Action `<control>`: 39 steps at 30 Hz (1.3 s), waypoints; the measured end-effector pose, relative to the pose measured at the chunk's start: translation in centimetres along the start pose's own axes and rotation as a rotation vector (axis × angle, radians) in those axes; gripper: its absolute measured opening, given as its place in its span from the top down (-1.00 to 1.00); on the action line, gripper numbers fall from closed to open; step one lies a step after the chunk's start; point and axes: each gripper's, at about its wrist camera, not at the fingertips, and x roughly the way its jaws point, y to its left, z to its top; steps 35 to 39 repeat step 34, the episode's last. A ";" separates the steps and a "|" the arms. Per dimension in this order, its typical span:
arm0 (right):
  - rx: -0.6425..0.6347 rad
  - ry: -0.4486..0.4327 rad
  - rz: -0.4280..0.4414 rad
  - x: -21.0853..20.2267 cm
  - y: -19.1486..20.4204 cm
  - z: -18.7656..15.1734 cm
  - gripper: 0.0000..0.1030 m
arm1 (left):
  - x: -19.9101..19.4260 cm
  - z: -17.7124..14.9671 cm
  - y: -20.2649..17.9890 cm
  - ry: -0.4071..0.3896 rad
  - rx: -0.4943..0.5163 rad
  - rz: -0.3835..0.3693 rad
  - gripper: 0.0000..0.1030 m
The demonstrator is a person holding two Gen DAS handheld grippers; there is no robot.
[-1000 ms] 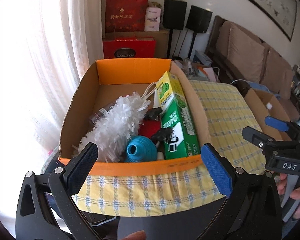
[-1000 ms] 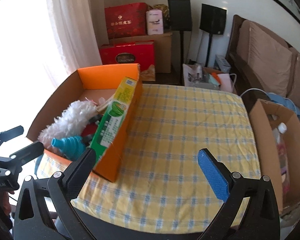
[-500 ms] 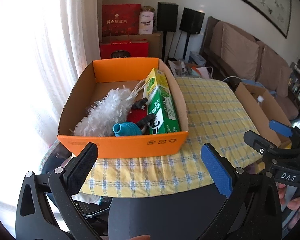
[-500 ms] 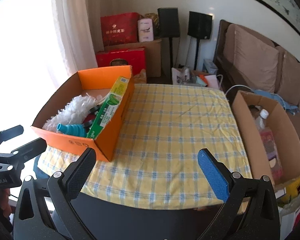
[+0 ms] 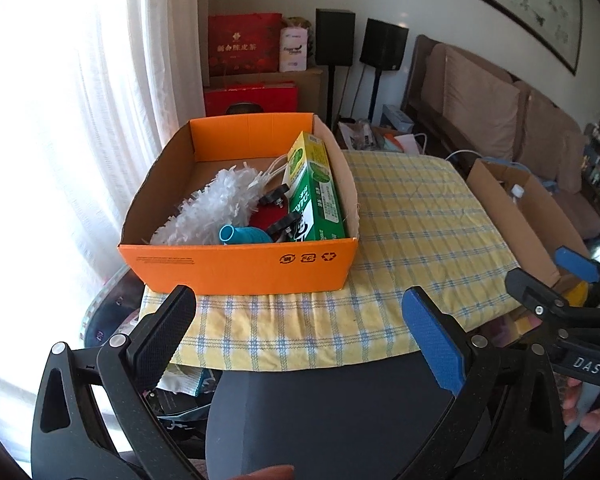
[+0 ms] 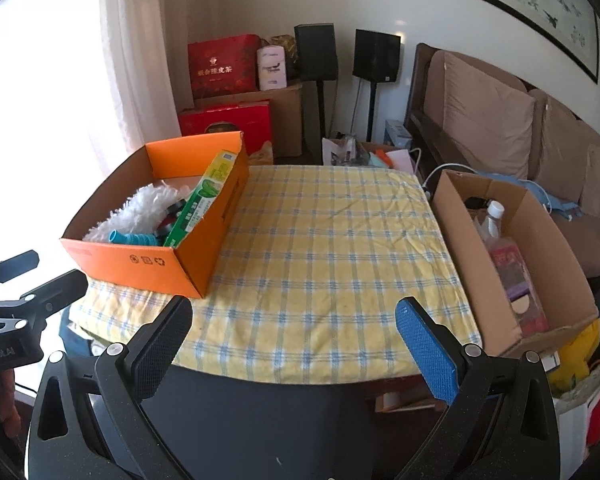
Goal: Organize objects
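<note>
Orange box (image 5: 236, 266) now farther away

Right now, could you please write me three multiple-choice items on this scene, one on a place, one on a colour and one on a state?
1. Where does the green carton stand?
A. In the orange box, against its right wall
B. On the bare tablecloth
C. In the brown box

2. What colour is the small funnel-like thing beside the white duster?
A. Red
B. Teal
C. Yellow

3. How are the left gripper and the right gripper?
A. Both shut on the duster
B. Left open, right shut on the carton
C. Both open and holding nothing

Answers:
1. A, the carton leans along the right inner wall.
2. B, it shows teal at the near wall.
3. C, each pair of fingers stands wide apart above the tablecloth, nothing between them.
</note>
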 end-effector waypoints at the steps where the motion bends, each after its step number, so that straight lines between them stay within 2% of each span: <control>1: 0.001 -0.004 -0.001 -0.2 0.0 -0.1 -1.00 | -0.1 -0.1 0.0 -0.002 0.000 0.006 -1.00; 39: 0.016 -0.019 0.001 -0.8 0.1 -0.8 -1.00 | -1.1 -0.5 0.0 -0.036 0.003 0.040 -1.00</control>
